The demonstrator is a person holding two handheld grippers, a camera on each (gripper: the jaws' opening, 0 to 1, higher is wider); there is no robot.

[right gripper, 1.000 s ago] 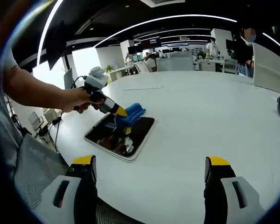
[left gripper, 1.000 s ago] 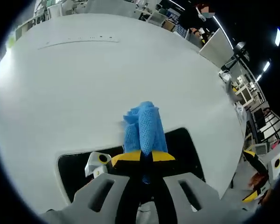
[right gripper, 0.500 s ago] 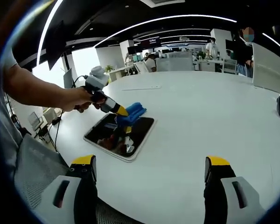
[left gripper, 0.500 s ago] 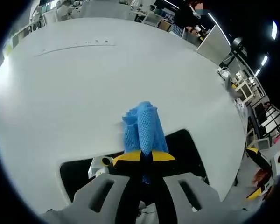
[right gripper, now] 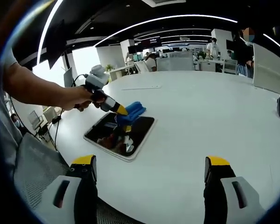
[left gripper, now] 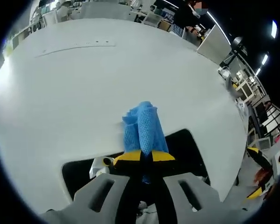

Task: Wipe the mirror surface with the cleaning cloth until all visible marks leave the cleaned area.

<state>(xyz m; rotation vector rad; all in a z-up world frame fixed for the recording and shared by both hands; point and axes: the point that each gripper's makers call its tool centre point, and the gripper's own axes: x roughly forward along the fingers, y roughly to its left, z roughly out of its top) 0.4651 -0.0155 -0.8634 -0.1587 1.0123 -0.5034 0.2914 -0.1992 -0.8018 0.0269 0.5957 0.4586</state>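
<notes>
- The mirror [right gripper: 120, 135] lies flat on the white surface [right gripper: 200, 121].
- The blue cloth [left gripper: 143, 129] rests at its far edge, clamped in the left tool [left gripper: 143, 158].
- The right tool [right gripper: 149, 170] hangs with its jaws spread, gripping nothing.

The cloth [left gripper: 144, 128] between the left gripper's jaws was coarse blue weave; beneath lay the glossy mirror [right gripper: 120, 136], the table [right gripper: 200, 126] matt.

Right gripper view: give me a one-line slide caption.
Left tool holds the blue cleaning cloth at the far edge of the mirror on the white table.
</notes>
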